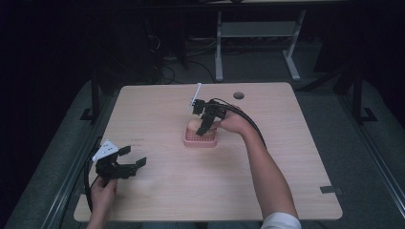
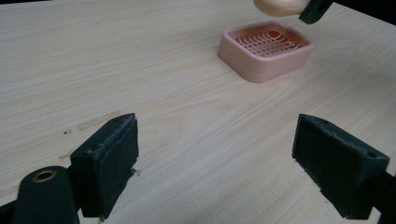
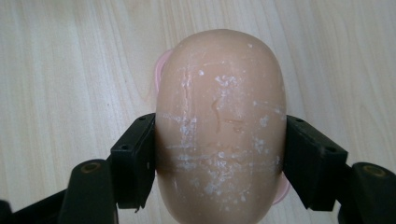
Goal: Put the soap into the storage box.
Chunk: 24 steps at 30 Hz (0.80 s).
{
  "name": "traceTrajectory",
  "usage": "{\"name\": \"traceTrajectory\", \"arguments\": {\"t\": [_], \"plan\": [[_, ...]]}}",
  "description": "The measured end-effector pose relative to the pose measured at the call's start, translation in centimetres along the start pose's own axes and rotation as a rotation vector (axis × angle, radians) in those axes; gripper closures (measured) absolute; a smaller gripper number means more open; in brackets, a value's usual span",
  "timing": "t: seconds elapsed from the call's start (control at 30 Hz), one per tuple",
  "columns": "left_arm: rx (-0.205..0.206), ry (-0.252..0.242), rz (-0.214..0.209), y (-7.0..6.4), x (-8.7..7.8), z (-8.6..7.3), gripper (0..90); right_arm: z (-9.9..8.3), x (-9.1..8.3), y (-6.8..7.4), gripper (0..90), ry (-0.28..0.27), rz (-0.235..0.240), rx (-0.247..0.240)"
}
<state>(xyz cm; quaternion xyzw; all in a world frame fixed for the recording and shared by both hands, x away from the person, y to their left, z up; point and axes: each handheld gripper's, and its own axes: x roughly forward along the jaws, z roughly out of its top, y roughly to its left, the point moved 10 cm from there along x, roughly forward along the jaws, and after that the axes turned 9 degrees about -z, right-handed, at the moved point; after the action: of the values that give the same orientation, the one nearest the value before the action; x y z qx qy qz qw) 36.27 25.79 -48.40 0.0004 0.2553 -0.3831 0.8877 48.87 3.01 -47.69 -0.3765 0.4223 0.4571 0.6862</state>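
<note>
Both grippers are black, with blocky jaws faced in rough dark pads. The left gripper (image 1: 130,163) carries a pale grey three-cornered plate and trails a black cable. The right gripper's (image 1: 204,128) cable runs along a bare forearm; a white sleeve (image 1: 282,221) shows.

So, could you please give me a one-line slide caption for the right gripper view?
Right gripper clamps a peach bar of soap above the pink soap dish on the wooden table.
</note>
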Motion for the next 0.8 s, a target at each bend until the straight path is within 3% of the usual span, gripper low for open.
{"name": "traceTrajectory", "arguments": {"t": [0.5, 0.8], "plan": [[0.0, -0.003, 0.001, 0.0, 0.0, 0.0, 14.2, -0.8, 2.2, -0.1, 31.7, 0.048, 0.026, 0.018], [0.0, -0.003, 0.002, 0.0, 0.0, 0.0, 14.2, -0.8, 2.7, 0.1, 31.7, 0.054, 0.037, 0.021]]}}
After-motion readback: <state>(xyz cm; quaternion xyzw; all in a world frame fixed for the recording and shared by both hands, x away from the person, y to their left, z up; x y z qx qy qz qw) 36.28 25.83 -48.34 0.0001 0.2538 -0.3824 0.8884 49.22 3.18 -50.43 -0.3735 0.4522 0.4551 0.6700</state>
